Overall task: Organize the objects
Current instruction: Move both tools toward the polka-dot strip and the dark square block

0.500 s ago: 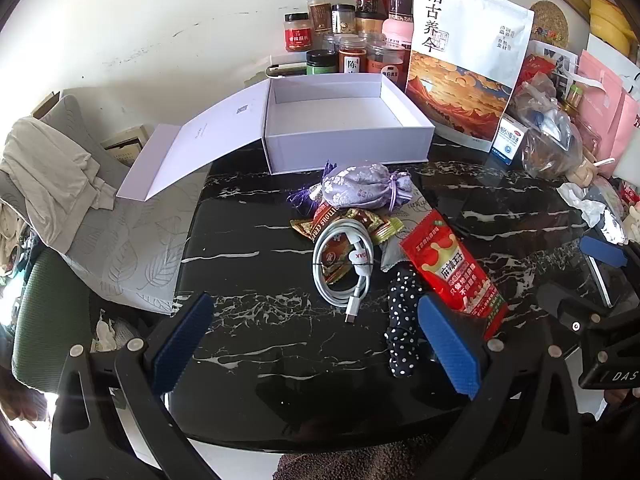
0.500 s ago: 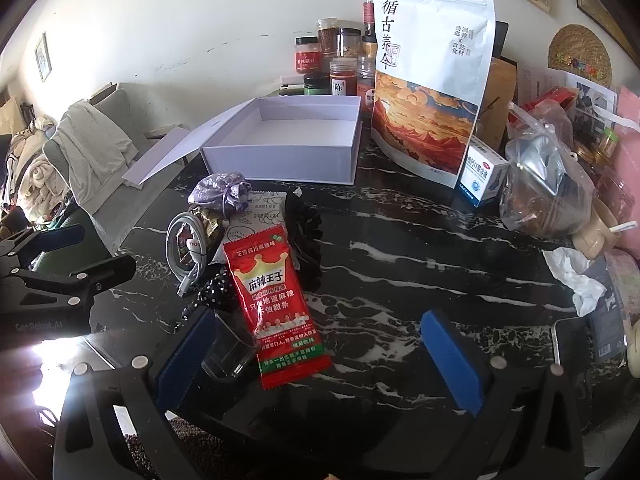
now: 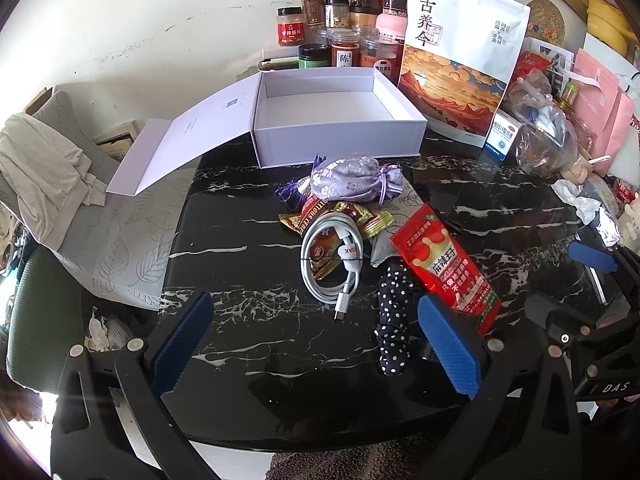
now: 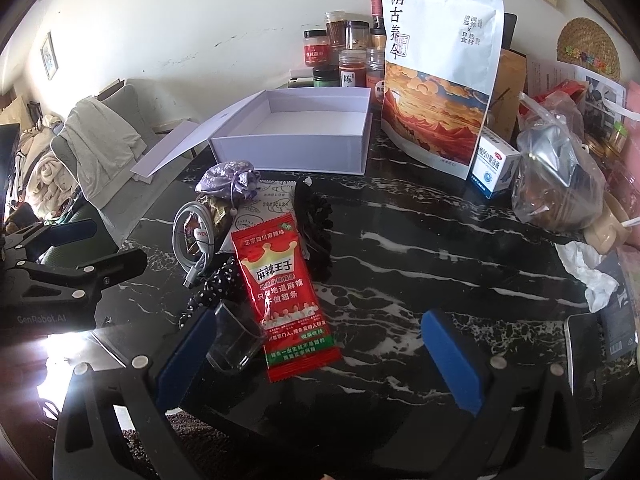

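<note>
snack pack (image 4: 286, 304) lies flat at the pile's near edge, box (image 3: 336, 120) empty behind, both claws (image 4: 320, 356) (image 3: 312, 344) wide open, empty: pinch pack edgewise, avoid the cup (image 4: 234, 340).

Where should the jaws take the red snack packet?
Probably the near short end of the red snack packet, coming from above: it lies flat and that end is clear, while its far end overlaps the pile. Mind the small clear cup beside it.

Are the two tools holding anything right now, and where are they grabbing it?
Nothing is held. The left tool and the right tool both hang open above the table, touching nothing.
</note>
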Motion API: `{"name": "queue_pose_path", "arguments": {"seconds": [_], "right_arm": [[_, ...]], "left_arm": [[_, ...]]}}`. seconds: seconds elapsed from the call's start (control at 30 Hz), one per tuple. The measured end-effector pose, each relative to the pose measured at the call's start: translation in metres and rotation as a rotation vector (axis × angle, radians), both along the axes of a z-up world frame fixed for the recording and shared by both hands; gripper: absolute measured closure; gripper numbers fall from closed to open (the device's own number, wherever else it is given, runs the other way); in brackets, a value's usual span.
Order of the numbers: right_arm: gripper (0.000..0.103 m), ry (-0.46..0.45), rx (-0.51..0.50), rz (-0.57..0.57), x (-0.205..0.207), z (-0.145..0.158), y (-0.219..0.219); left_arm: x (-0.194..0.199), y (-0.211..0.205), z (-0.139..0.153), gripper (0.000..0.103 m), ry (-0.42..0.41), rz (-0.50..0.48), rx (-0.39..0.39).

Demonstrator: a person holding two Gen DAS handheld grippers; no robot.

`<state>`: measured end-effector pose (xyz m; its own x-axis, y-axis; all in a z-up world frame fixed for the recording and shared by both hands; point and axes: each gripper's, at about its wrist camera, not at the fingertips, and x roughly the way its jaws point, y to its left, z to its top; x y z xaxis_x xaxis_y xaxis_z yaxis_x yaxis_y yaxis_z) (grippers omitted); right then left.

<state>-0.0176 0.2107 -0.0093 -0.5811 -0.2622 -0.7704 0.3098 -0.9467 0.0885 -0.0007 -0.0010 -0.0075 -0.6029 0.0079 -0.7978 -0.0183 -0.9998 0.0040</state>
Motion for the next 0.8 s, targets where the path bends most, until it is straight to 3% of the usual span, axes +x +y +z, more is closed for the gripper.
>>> {"name": "queue_pose_path", "arguments": {"seconds": [0.8], "right_arm": [[0.001, -0.025, -0.023, 0.06, 0.015, -0.011, -0.008]], "left_arm": [[0.016, 0.002, -0.009, 0.001, -0.009, -0.008, 0.014]]}}
